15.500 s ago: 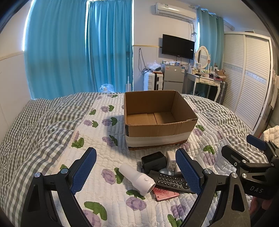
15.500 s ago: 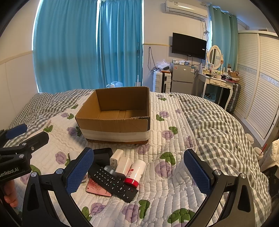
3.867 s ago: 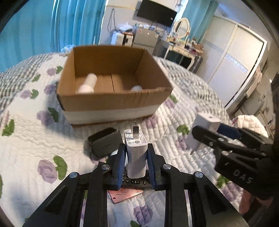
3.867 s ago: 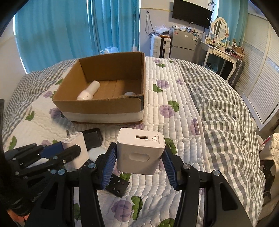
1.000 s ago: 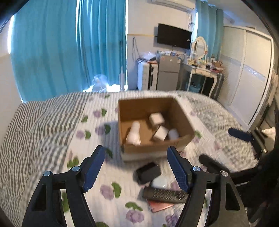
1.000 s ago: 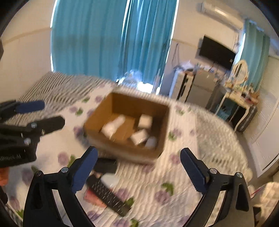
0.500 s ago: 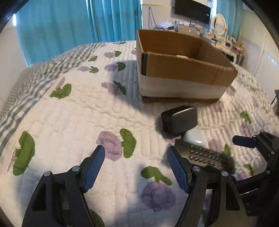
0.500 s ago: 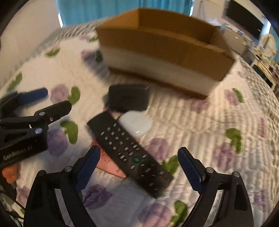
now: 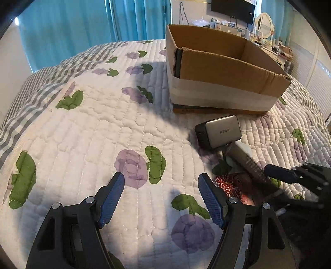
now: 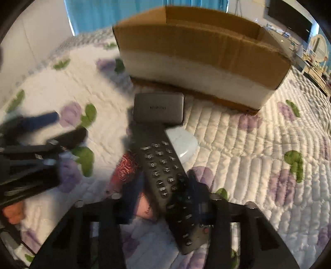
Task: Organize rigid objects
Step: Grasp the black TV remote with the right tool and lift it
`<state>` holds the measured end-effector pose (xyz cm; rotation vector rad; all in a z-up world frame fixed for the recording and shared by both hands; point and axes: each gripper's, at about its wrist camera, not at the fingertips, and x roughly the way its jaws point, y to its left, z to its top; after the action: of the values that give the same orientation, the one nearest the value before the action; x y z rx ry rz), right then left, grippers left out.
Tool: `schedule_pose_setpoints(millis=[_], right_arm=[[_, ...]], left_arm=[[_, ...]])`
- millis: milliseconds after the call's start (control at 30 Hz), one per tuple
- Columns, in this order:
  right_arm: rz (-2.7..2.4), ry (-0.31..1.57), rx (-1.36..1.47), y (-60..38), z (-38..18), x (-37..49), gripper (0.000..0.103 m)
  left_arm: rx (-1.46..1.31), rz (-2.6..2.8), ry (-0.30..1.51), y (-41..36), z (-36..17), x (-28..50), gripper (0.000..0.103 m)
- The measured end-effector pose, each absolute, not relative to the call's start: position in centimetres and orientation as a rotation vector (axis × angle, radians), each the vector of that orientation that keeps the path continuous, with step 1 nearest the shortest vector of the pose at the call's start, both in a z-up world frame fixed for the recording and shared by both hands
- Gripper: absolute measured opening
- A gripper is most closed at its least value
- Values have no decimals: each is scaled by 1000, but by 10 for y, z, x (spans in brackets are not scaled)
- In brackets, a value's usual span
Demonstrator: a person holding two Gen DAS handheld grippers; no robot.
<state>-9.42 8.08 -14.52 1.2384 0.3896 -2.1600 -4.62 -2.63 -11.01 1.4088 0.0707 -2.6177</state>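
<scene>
A cardboard box (image 9: pixel 223 68) stands on the quilted bed; it also shows in the right wrist view (image 10: pixel 198 47). In front of it lie a grey charger block (image 10: pixel 158 109), a white case (image 10: pixel 182 142), a black remote (image 10: pixel 165 175) and a red-pink card (image 10: pixel 126 167). My right gripper (image 10: pixel 163 190) has its fingers on both sides of the remote, close around it, blurred by motion. My left gripper (image 9: pixel 161 196) is open and empty over bare quilt, left of the charger (image 9: pixel 219 131) and the remote (image 9: pixel 250 165).
The flowered quilt (image 9: pixel 103 134) spreads wide to the left of the objects. Blue curtains (image 9: pixel 93 22) hang behind the bed. A TV (image 9: pixel 232 10) and a dresser stand at the back right.
My right gripper has moved down onto the remote and its fingers have closed in around it. My left gripper has stayed open and shifted little.
</scene>
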Motion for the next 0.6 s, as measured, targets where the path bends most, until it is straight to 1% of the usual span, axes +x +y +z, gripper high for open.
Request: schedule_pose_setpoints(millis=[33, 67, 133, 267, 333, 367, 433, 500, 567, 600], right_arm=[[-2174, 384, 1232, 84, -142, -93, 21], [-2183, 369, 1227, 89, -138, -91, 18], [-2183, 360, 1234, 93, -139, -94, 18], [-2239, 431, 1226, 88, -140, -95, 18], [-2258, 465, 1276, 84, -148, -104, 22], [-2254, 449, 1301, 86, -149, -115, 22], [-2203, 302, 1341, 96, -149, -128, 22], [-2163, 206, 1361, 105, -148, -134, 27], [-2156, 186, 1364, 108, -148, -135, 31], [-2161, 217, 1358, 105, -148, -133, 32]], left_arm=[[1412, -2614, 66, -26, -111, -48, 76], [1418, -2609, 56, -26, -111, -49, 76], [1428, -2603, 42, -24, -113, -50, 76], [1430, -2592, 46, -24, -114, -52, 76], [1435, -2586, 45, -24, -115, -53, 76], [1438, -2584, 44, -24, -116, -54, 76], [1445, -2580, 40, -24, -117, -56, 76], [1457, -2577, 44, -26, -118, -58, 76], [1462, -2576, 59, -28, -118, -60, 76], [1465, -2573, 65, -29, -118, -62, 76]])
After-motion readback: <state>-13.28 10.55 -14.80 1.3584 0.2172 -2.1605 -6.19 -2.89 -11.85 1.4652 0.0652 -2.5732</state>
